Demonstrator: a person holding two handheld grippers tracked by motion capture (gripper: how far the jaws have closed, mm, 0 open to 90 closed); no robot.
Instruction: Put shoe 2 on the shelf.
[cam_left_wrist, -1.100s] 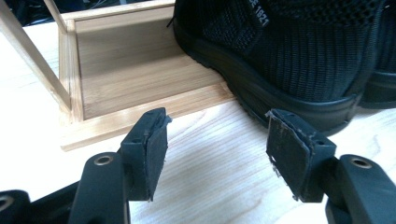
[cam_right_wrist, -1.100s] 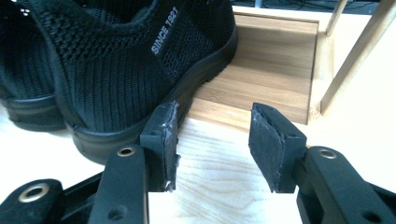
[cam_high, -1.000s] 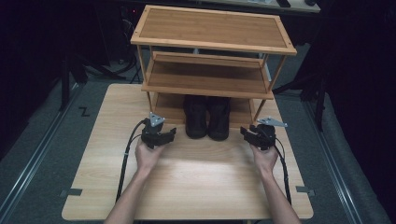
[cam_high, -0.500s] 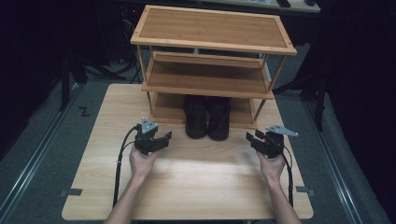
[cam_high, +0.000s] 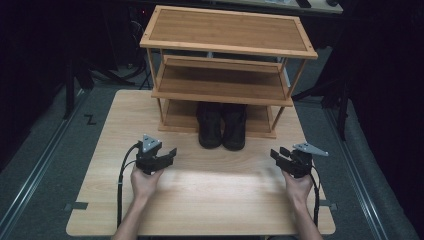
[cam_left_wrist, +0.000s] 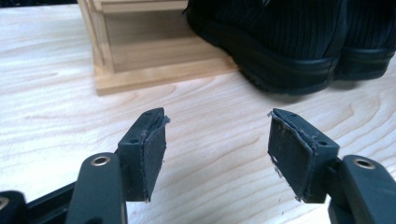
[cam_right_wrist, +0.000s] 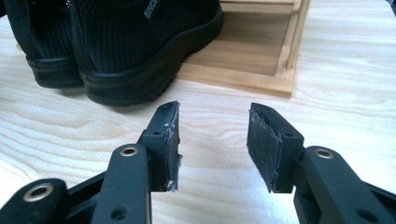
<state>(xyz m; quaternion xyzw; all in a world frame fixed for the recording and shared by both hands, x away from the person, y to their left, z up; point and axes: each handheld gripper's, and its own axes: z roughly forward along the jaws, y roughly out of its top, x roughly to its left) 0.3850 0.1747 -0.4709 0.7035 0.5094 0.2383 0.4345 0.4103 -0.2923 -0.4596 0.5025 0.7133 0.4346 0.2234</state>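
Pair of black shoes (cam_high: 221, 125) stands side by side on the bottom board of the wooden rack (cam_high: 227, 30), heels poking out past the rack's front edge toward the person, toes tucked under the middle shelf. Long axis of each shoe runs front to back, straight away from the person.

Left tool (cam_high: 170, 154) sits in front of the rack and off to the left of the shoes, jaws apart, nothing between them. In the left gripper view the pads (cam_left_wrist: 154, 154) are angled toward the heel of the nearer shoe (cam_left_wrist: 280, 42), which lies ahead and to that tool's right, near but not touching.

Right tool (cam_high: 280, 154) mirrors it to the right of the shoes, jaws likewise spread and empty. Right gripper view: heel of the nearer shoe (cam_right_wrist: 135, 51) ahead and to the tool's left, rack's corner post (cam_right_wrist: 289, 42) ahead to the right.

My read: each tool is about equally near its own shoe; left looks marginally closer to the rack. A grasp would need to come in at the heel, since the middle shelf covers the uppers from above.

Tabletop (cam_high: 215, 200) is pale wood, bare in front of the rack, plenty of room to pull a shoe back. Around it dark grey floor (cam_high: 45, 150), room dim.
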